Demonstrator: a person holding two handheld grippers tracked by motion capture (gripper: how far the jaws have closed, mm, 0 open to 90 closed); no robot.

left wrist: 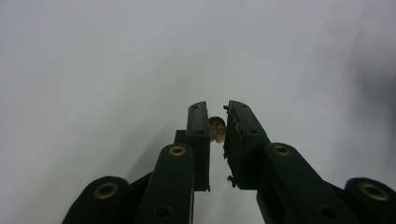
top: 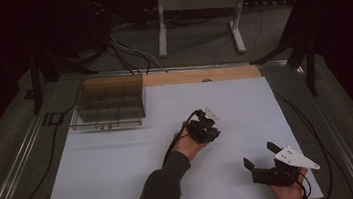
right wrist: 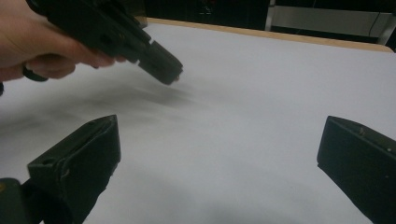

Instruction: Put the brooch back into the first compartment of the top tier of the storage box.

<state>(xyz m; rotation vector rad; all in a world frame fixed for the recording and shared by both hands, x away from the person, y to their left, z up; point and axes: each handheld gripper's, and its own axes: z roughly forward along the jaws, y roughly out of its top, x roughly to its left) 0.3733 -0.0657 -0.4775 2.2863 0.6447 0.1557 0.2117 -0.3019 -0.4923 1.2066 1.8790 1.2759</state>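
clear compartment box (top: 107, 106) sits at the far left of the white table (top: 122, 171), on the wooden strip along the far edge, well apart from both hands.

left gripper (top: 206, 126), mid-table, lifted off the surface: jaws drawn narrow and pinching a small brass-coloured piece (left wrist: 216, 124) near the tips. from the left gripper view (left wrist: 217, 119) it reads as a little screw or stud, rounded head above, paler shank below, pressed between the pads.

handling, my estimate: very light, stiff, metal, smooth and round, so likely to roll or squirt out if the pinch slackens or shifts off-centre. not fragile. the hold looks best kept across the shank just under the head, as now. a piece this small would be easy to lose on the white surface if dropped.

right gripper (top: 263, 158), near the table's near right corner, rests low in the person's hand; jaws spread wide, nothing between them (right wrist: 217, 154).

view notes: the high view gives the layout, box to left gripper to right gripper, but the brass piece is too small to pick out there. the left gripper view resolves the piece and its seating in the pads. the right gripper view catches the left gripper (right wrist: 166, 70) from the side, hanging clear above the table with its shadow below.
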